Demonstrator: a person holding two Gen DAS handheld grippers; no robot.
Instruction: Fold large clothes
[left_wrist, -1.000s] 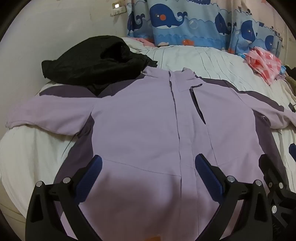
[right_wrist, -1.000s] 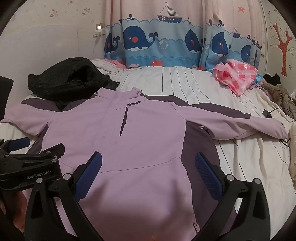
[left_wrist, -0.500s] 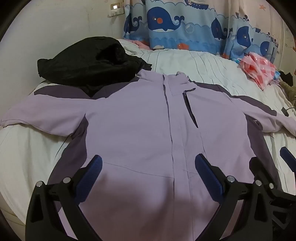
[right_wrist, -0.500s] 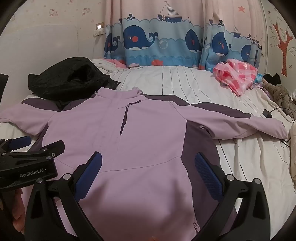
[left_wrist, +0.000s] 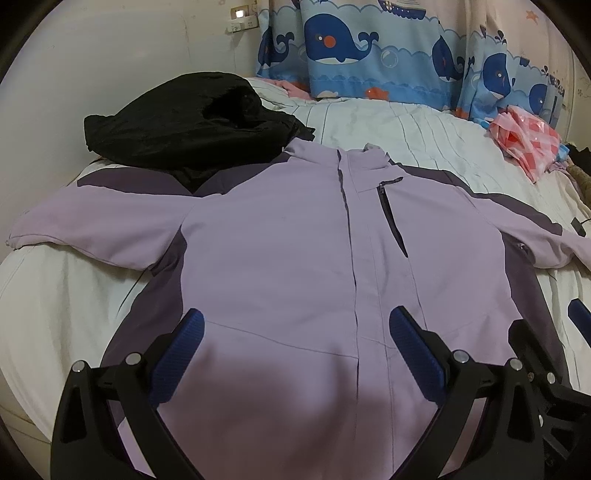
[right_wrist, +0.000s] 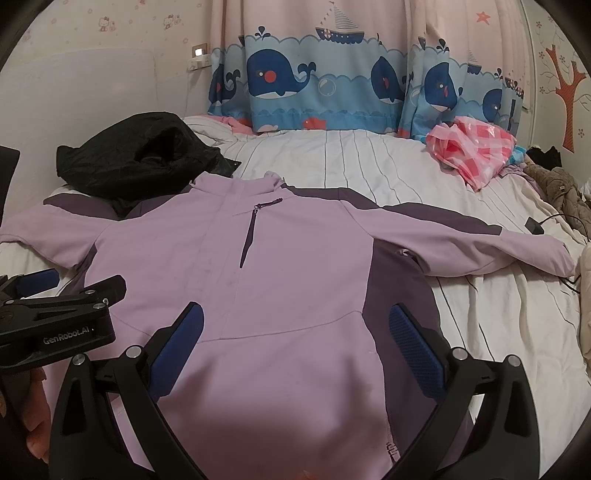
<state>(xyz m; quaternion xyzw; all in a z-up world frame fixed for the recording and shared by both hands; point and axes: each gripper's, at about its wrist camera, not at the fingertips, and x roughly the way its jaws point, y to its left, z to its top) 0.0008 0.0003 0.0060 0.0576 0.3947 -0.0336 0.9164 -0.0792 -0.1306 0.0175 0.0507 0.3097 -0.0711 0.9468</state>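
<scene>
A lilac jacket (left_wrist: 288, 251) with dark purple side panels lies flat, front up, on the bed, both sleeves spread out; it also fills the right wrist view (right_wrist: 229, 266). My left gripper (left_wrist: 295, 332) hovers open above the jacket's lower front, nothing between its blue pads. My right gripper (right_wrist: 295, 328) hangs open over the lower right part of the jacket. The left gripper's black body (right_wrist: 55, 325) shows at the left edge of the right wrist view. The right gripper's black frame (left_wrist: 546, 369) shows at the right of the left wrist view.
A black garment (left_wrist: 184, 122) is heaped on the jacket's left shoulder near the wall. A pink checked bag (right_wrist: 472, 147) lies at the far right of the striped white bedsheet (right_wrist: 351, 158). Whale curtains (right_wrist: 314, 81) hang behind. A charger and cable (right_wrist: 535, 225) lie by the right sleeve.
The left gripper has drifted a little left and back, so the jacket sits more centred in its view. The right gripper has barely moved. Both stay open.
</scene>
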